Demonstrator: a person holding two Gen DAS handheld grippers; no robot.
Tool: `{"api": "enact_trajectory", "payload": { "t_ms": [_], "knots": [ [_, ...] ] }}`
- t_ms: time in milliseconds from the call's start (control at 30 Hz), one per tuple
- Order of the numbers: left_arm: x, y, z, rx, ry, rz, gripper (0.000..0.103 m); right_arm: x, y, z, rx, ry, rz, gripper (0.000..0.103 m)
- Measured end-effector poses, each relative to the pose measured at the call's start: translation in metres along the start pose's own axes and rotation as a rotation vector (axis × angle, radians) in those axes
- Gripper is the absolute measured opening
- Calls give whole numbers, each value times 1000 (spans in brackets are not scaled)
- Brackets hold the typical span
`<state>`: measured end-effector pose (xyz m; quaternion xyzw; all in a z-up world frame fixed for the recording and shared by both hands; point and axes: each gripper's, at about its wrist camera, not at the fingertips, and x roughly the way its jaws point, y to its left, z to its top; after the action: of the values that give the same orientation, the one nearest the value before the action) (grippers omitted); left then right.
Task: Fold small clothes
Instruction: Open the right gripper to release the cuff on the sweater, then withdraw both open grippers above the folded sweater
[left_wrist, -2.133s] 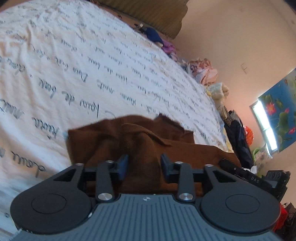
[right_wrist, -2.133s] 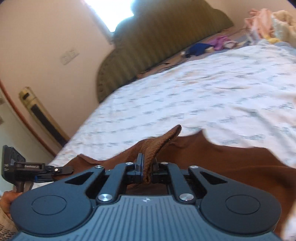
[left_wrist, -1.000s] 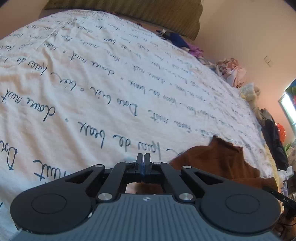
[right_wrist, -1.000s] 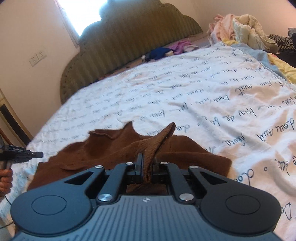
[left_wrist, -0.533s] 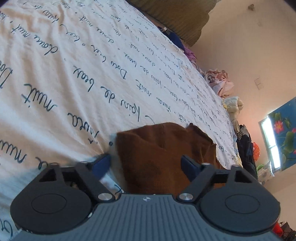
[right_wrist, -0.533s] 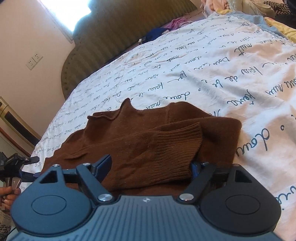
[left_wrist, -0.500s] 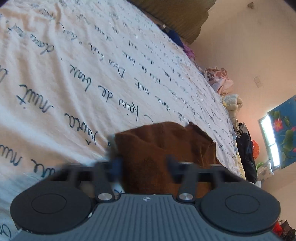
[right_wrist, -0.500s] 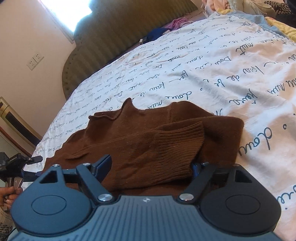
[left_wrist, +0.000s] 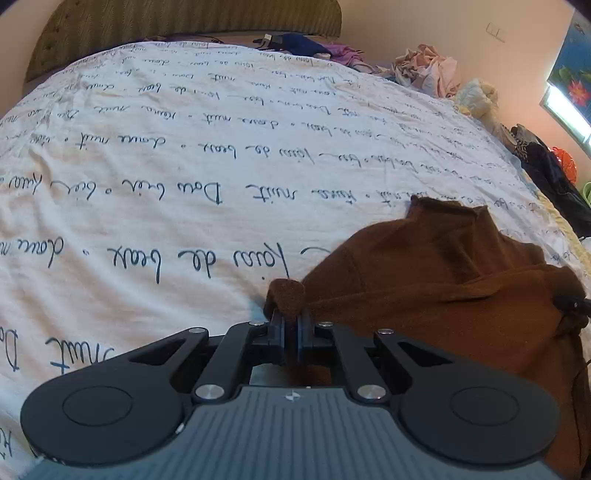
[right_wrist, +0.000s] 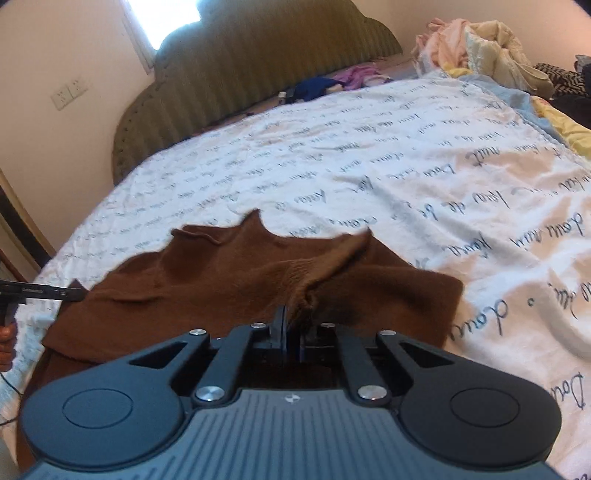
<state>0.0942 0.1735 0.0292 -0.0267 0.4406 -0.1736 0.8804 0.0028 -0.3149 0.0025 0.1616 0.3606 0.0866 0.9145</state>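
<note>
**Both grippers pinching a brown sweater on a bed**

Left gripper (left_wrist: 290, 325): the log-settled motion shows its jaws opening slightly, yet in the left wrist view the two fingers stand almost together with a small bunched corner of the brown sweater (left_wrist: 443, 280) pressed between the pads. The bunch rises as a rounded nub just above the fingertips.

Right gripper (right_wrist: 291, 325): jaws drawn nearly together on a fold of the same sweater (right_wrist: 258, 280). From the pinch, a ribbed flap of knit rises up and to the right, ending in a point above the rest of the garment.

Position of the garment: it lies on the bedsheet (left_wrist: 184, 184), a white cover printed with dark cursive script. In the left wrist view the sweater spreads to the right of the gripper; in the right wrist view it spreads ahead of and to the left of the gripper, reaching the other gripper (right_wrist: 40, 293) at the frame's left edge, with a hand (right_wrist: 7, 339) below it.

Appearance: dark brown knit, rumpled, with an uneven far edge and several soft creases. An olive padded headboard (right_wrist: 258, 74) stands beyond the bed, with piled clothes (right_wrist: 480, 44) at the far right.
</note>
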Motion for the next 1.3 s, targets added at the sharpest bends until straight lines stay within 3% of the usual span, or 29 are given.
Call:
{"api": "enact_trajectory", "payload": {
  "t_ms": [33, 100, 200, 300, 367, 467, 567, 600, 633, 667, 733, 833, 900, 1000, 1067, 1133, 1200, 1300],
  "knots": [
    [-2, 1, -1, -8, -11, 4, 12, 11, -9, -6, 10, 57, -17, 9],
    [-12, 9, 2, -63, -34, 49, 15, 6, -23, -12, 68, 32, 38, 11],
    [-44, 11, 10, -62, -92, 130, 14, -20, -27, -6, 77, 10, 11, 31],
    [-78, 1, 9, -101, -154, -25, 15, -42, -23, 3, 46, -61, 27, 33],
    [-86, -22, 2, -94, -161, -151, 25, -43, -18, 8, 33, -78, 70, 33],
    [-66, -52, -17, -91, -86, -257, 34, -23, -7, 10, 22, -63, 126, 33],
    [-27, -66, -46, -20, 16, -161, 33, 7, -1, 1, -8, 33, 101, 31],
    [-22, -62, -55, -8, -17, -158, 32, 17, -1, -6, -47, 67, 66, 30],
    [-23, -59, -57, 9, -26, -161, 30, 16, -4, -14, -77, 27, 87, 30],
    [-26, -53, -55, -9, -22, -147, 24, 14, -9, -16, -57, 21, 106, 30],
    [-38, -40, -49, -71, -25, -116, 24, 3, -15, -12, -2, 32, 127, 31],
    [-64, -29, -49, -110, -84, -177, 44, -19, -16, -5, -2, -12, 89, 34],
    [-68, -29, -51, -114, -85, -236, 59, -28, -15, -4, -2, -41, 150, 34],
    [-58, -42, -52, -88, -69, -236, 64, -26, -9, -6, -8, -70, 212, 37],
    [-41, -53, -56, -17, -26, -146, 64, -14, -3, -8, -31, -40, 168, 37],
    [-33, -53, -61, 25, -25, -128, 65, 3, 2, -16, -107, 32, 40, 36],
    [-36, -51, -60, 34, -13, -95, 58, -2, 5, -31, -202, -10, -23, 36],
    [-50, -51, -66, 30, -19, -61, 59, -16, 4, -36, -150, -13, -58, 36]
  ]
}}
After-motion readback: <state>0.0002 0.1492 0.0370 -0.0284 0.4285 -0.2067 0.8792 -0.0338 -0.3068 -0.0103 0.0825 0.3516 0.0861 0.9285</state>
